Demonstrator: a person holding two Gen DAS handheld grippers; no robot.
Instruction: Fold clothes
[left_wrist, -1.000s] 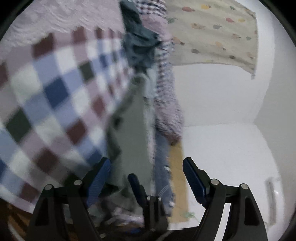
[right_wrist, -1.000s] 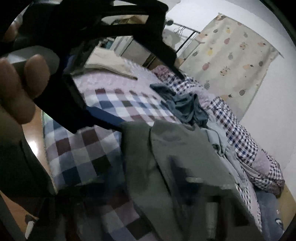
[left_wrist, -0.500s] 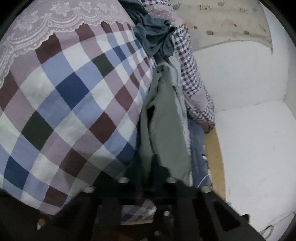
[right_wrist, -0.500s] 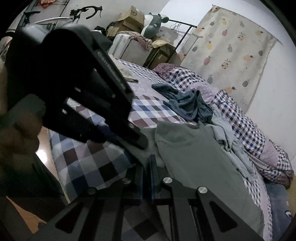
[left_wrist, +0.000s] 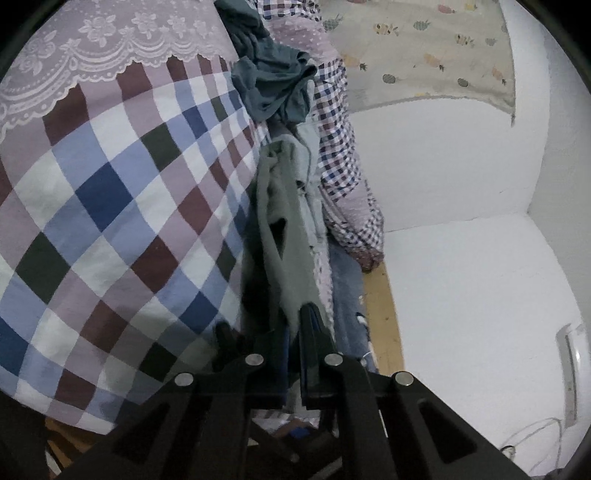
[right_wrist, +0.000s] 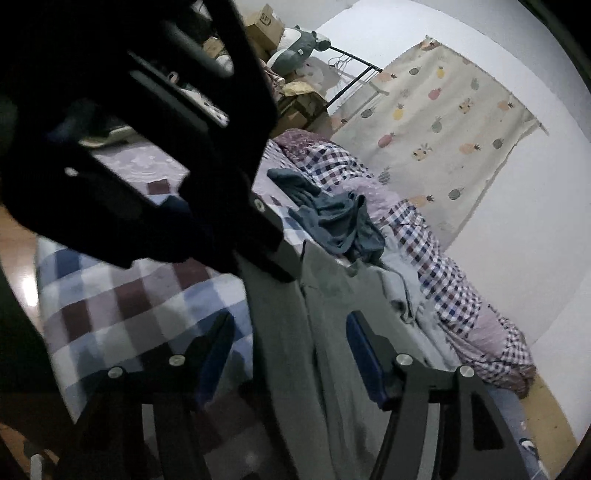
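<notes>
A grey-green garment (left_wrist: 284, 236) hangs lifted off the checked bedspread (left_wrist: 110, 206), pulled into a narrow band. My left gripper (left_wrist: 293, 332) is shut on its near edge. In the right wrist view the same garment (right_wrist: 332, 295) drapes down between the blue pads of my right gripper (right_wrist: 291, 350), which is open and not pinching it. The left tool's black frame (right_wrist: 166, 155) fills the upper left of that view, and its tip meets the cloth's top edge.
A crumpled dark teal garment (right_wrist: 332, 221) and a light blue one (right_wrist: 406, 291) lie further up the bed. A small-check duvet (right_wrist: 443, 258) runs along the wall side. A pineapple-print curtain (right_wrist: 443, 110), stacked boxes (right_wrist: 266, 29) and wooden floor (left_wrist: 380, 314) surround the bed.
My left gripper went from open to shut on the grey-green garment. My right gripper, shut half a second ago, has opened, and the garment is now lifted.
</notes>
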